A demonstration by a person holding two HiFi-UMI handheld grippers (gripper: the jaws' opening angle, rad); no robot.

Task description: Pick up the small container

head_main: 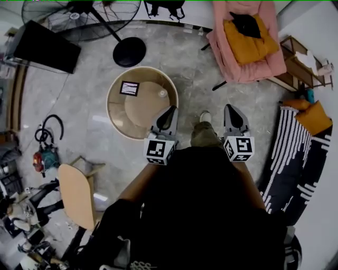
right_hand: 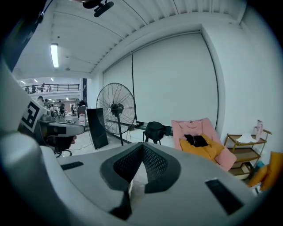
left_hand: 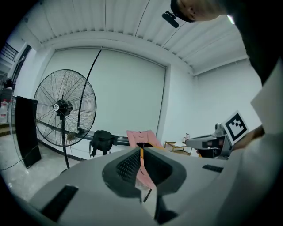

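The small container (head_main: pixel 162 93), a pale little cup, stands on the right part of a round wooden table (head_main: pixel 119 113), beside a black-framed card (head_main: pixel 129 88). My left gripper (head_main: pixel 171 109) hovers over the table's right edge, just short of the container, with its jaws shut on nothing. My right gripper (head_main: pixel 231 108) is further right over the bare floor, also shut and empty. In the left gripper view the left gripper (left_hand: pixel 141 150) points level at a far wall, and the table is out of sight. The right gripper (right_hand: pixel 141 145) likewise faces the room.
A big floor fan (head_main: pixel 79 16) with a round base (head_main: pixel 129 51) stands behind the table. A pink armchair (head_main: pixel 248 42) with an orange cushion is at the back right, a black panel (head_main: pixel 45 47) at the left, a wooden chair (head_main: pixel 76 192) near left, a striped blanket (head_main: pixel 288 158) right.
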